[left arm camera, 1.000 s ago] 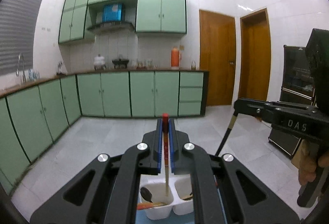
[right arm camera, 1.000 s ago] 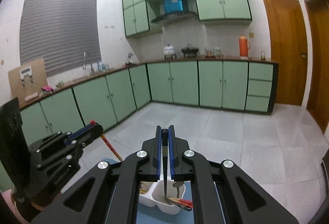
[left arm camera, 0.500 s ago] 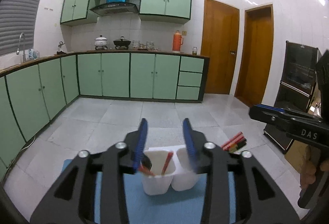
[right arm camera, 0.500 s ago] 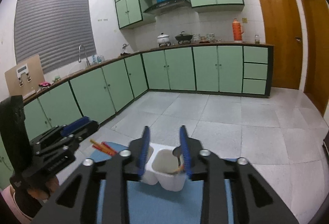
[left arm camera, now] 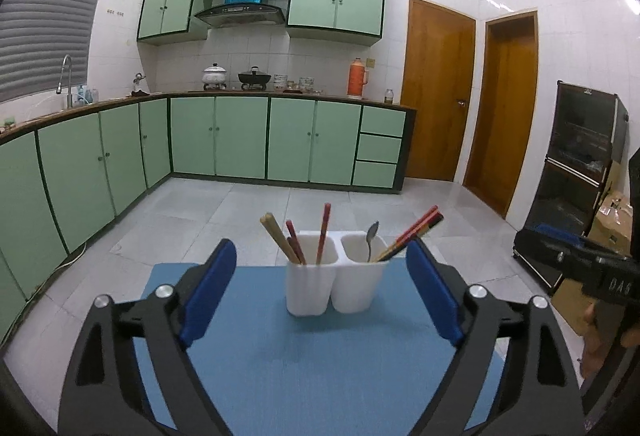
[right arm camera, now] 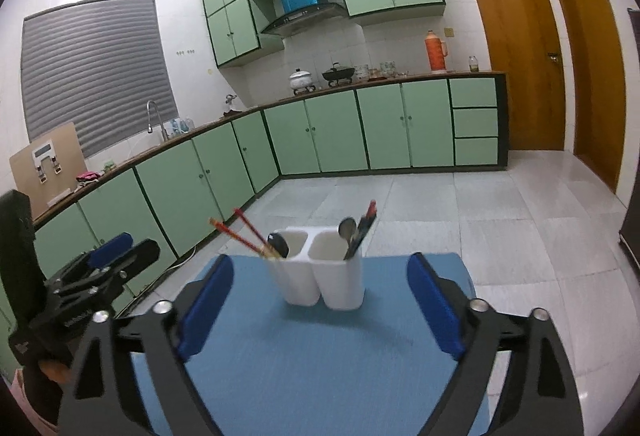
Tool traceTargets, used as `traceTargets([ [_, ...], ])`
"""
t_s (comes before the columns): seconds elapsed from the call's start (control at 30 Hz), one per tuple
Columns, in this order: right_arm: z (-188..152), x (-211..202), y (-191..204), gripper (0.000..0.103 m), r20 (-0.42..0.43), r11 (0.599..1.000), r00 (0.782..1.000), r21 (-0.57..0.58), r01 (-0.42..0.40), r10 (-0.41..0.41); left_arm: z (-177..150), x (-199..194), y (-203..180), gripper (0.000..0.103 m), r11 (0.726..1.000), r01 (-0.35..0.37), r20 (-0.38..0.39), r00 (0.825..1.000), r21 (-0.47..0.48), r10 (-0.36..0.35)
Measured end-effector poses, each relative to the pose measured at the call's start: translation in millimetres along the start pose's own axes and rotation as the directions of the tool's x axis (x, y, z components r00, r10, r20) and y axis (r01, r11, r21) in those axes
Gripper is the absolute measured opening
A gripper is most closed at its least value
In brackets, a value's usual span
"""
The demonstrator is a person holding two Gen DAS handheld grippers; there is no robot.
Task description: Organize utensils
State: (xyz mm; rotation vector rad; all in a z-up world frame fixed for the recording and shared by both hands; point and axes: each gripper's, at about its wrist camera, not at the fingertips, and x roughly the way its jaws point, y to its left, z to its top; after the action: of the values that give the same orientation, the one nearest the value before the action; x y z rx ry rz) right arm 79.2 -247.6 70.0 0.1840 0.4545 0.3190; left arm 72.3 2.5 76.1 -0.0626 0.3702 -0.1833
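A white two-compartment utensil holder (left arm camera: 334,286) (right arm camera: 324,278) stands on a blue mat (left arm camera: 312,364) (right arm camera: 320,356). In the left wrist view its left cup holds red and tan chopsticks (left arm camera: 322,232), and its right cup holds a metal spoon (left arm camera: 372,238) and red chopsticks (left arm camera: 416,232). My left gripper (left arm camera: 320,300) is open and empty, held back from the holder. My right gripper (right arm camera: 320,302) is open and empty, also short of the holder. Each gripper shows at the edge of the other's view: the left one (right arm camera: 108,260), the right one (left arm camera: 576,260).
The mat lies on a raised surface over a grey tiled floor (left arm camera: 248,208). Green cabinets (left arm camera: 240,136) line the far and left walls. Two wooden doors (left arm camera: 436,96) are at the right. A dark cabinet (left arm camera: 580,156) and cardboard boxes (left arm camera: 612,212) stand at the far right.
Both grippers let go of the utensils they held over the cups, opened wide and drew back. The chopsticks now stand in the holder.
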Motion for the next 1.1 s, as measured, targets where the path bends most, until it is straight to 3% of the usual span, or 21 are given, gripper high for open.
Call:
traceTargets([
  [0.07, -4, -6, 2, 0.097, -0.006, 1.000, 1.000, 0.002, -0.007, 0.007, 0, -8, -3, 0.087, 1.000, -0.004, -0.007, 1.000, 0.006, 0.004],
  [0.77, 0, -52, 33, 0.097, 0.058, 0.992, 0.998, -0.116, 0.043, -0.036, 12, -67, -27, 0.095, 0.999, -0.007, 0.055, 0.998, 0.037, 0.005],
  [1.1, 3, -63, 47, 0.097, 0.079, 0.989, 0.997, -0.148, 0.026, -0.014, 8, -75, -29, 0.097, 0.998, -0.020, 0.054, 0.998, 0.051, 0.017],
])
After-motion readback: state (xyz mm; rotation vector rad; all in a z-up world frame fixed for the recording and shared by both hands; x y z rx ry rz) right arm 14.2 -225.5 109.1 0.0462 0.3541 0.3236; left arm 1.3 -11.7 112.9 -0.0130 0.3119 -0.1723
